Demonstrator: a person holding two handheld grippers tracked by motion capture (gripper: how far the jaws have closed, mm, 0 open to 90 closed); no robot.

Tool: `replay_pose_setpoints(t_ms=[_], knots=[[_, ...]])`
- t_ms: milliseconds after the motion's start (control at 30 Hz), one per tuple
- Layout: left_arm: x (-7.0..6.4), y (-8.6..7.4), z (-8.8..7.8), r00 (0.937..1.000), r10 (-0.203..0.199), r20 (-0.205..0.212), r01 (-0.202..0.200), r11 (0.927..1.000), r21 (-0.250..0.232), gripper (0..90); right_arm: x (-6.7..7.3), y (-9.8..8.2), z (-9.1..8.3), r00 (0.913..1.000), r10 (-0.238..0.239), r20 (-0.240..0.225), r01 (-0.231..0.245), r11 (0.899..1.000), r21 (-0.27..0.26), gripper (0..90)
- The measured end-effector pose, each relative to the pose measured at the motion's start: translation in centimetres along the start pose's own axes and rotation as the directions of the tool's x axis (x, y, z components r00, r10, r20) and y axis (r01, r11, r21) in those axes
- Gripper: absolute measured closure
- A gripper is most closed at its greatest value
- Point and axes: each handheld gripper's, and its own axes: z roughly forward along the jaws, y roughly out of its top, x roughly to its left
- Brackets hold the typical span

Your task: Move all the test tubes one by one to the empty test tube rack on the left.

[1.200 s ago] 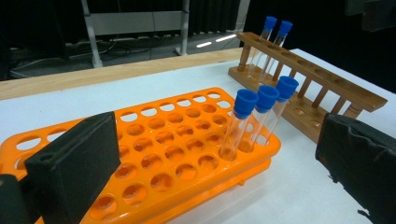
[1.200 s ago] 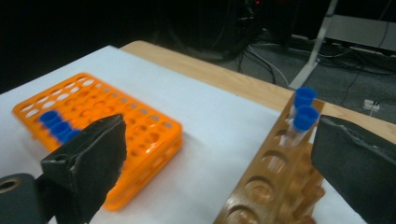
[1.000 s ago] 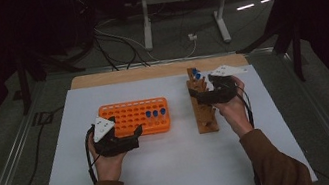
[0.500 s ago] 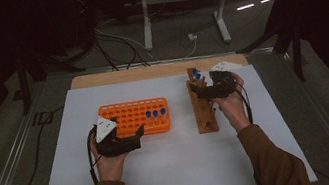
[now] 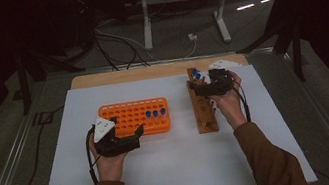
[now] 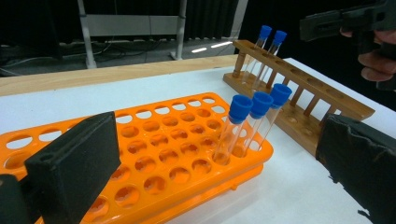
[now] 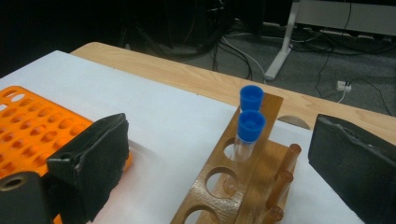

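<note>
While both grippers sit empty, notes by item:

left gripper (image 5: 126, 135): jaws spread wide, nothing between them, hovering just in front of the orange rack (image 5: 135, 118); in the left gripper view its jaws frame the rack's near corner
right gripper (image 5: 201, 88): jaws apart, empty, over the far end of the wood rack (image 5: 202, 108); the right gripper view looks down on the two tubes there
tubes, orange rack (image 6: 252, 122): three in a row at the right end, blue caps up, slightly tilted in the holes
tubes, wood rack (image 7: 247, 125): two in the far-end holes, upright, caps almost touching; remaining holes empty
material: clear thin wall, looks like glass but could be plastic, can't tell at this light; treat as fragile
weight: light, likely empty; the rack may lift with a tube if it binds in its hole
surface: smooth and slick on the barrel, so a side pinch could slip
grip point: just under the cap (image 6: 240, 106) on the upper barrel, where the cap lip gives a stop
grip force: light, enough to hold only, don't crush
clearance: neighbours are tight, so take an end tube first and pull straight up along the hole axis
risk: a tilted pull levers the tube against the hole rim
</note>
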Motion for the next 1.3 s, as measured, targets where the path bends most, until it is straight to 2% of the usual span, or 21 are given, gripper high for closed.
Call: replay_pose_setpoints(t_ms=[300,500,633,767,900,1133,1300], knots=[[-0.1,0.0,0.1,1.0000,0.003,0.005,-0.003,1.0000,0.001,0.8,-0.6,-0.5,1.2,0.9991,0.028,0.030,-0.028,0.999,0.020,6.7],[0.0,0.0,0.0,0.9999,-0.011,0.010,0.011,0.9999,-0.004,0.8,-0.6,-0.9,2.1,0.9991,0.032,0.027,-0.033,0.998,0.053,9.0],[0.1,0.1,-0.1,0.9998,-0.019,0.012,0.019,0.9998,-0.009,0.8,-0.8,-1.1,2.8,0.9985,0.030,0.047,-0.033,0.997,0.066,16.9],[0.2,0.1,-0.2,0.9996,-0.026,0.013,0.026,0.9996,-0.013,0.8,-1.0,-1.2,3.2,0.9972,0.029,0.068,-0.033,0.997,0.065,35.1],[0.3,0.1,-0.3,0.9993,-0.033,0.015,0.033,0.9993,-0.017,0.8,-1.0,-1.2,3.4,0.9969,0.004,0.079,-0.009,0.998,0.063,53.6],[0.4,0.1,-0.4,0.9991,-0.040,0.015,0.040,0.9989,-0.023,0.8,-0.6,-0.8,3.7,0.9974,-0.017,0.070,0.013,0.998,0.058,68.3],[0.5,0.1,-0.5,0.9989,-0.044,0.014,0.044,0.9987,-0.026,0.8,-0.5,-1.1,4.2,0.9959,-0.036,0.082,0.029,0.996,0.086,75.5]])
